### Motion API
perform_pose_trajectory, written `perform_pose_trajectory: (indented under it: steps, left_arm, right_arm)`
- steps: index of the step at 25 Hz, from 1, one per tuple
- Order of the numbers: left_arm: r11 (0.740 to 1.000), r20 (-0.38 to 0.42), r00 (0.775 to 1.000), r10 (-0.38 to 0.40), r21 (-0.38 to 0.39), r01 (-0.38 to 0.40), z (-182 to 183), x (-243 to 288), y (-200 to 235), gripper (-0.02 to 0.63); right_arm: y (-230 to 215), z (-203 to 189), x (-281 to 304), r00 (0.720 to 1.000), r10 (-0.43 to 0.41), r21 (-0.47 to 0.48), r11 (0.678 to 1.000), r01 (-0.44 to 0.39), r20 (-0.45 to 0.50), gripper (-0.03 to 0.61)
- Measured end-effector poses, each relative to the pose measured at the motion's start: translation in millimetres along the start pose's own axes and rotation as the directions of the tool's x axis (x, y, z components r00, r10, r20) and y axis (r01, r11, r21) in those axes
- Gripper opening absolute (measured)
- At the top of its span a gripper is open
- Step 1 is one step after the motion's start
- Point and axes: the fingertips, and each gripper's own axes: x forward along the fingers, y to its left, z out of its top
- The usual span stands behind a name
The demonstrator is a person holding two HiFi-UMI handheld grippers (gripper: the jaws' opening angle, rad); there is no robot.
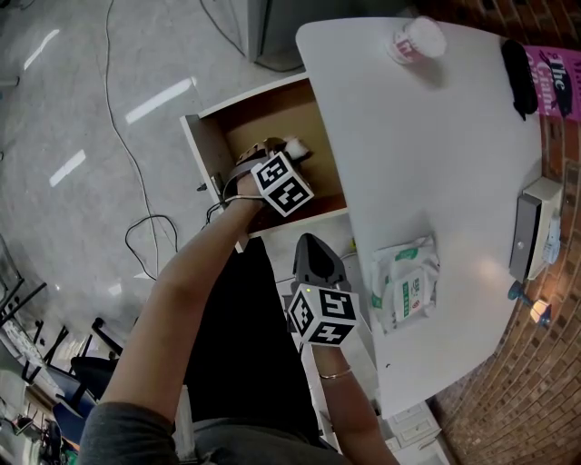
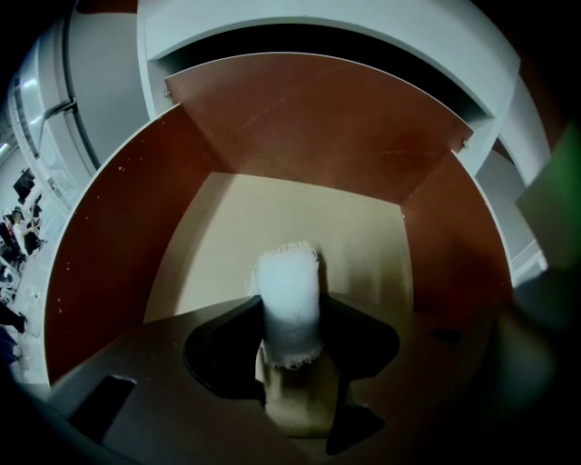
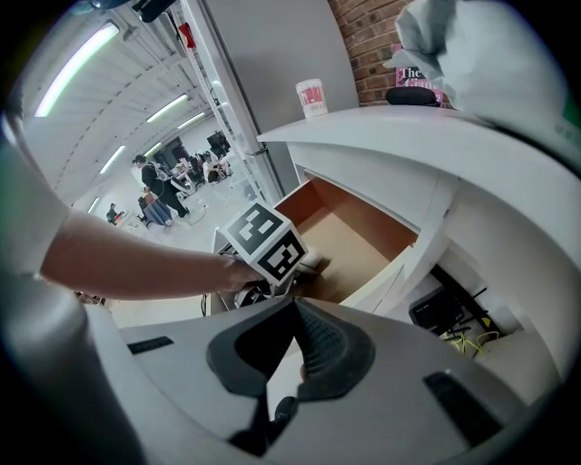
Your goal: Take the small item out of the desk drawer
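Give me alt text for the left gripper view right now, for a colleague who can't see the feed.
The left gripper has its jaws shut on a small white cloth item with frayed edges, inside the open drawer. Behind it are the drawer's tan floor and reddish-brown walls, with the white desk edge curving above.

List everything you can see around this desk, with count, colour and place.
desk: one, white, right side of head view
drawer: one, brown inside, pulled open
small fabric item: one, white, inside the drawer
cup: one, white with red print, desk's far end
wipes pack: one, white and green, desk's near end
black object: one, black, desk's far edge
left gripper: one, dark, shut on the small fabric item
right gripper: one, grey, shut, empty, outside the drawer
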Motion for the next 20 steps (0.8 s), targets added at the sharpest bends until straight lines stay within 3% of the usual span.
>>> perform_pose_trajectory:
  steps: [8,20]
  left_arm:
    - [1.0,0.008,1.0,-0.007,0.023,0.007,3.9,-11.2,-4.3,0.192]
    - [1.0,0.076,0.997,-0.013,-0.008,0.014,17.4,-52.4,-14.6,0.192]
  right_arm:
    - [1.7,1.0,-2.0,1.0,-0.007,0.002,1.0,0.007,0.003,0.005]
    - [6.3,1.3,-9.8,1.0,-0.007,0.003,1.0,0.007,0.018,0.005]
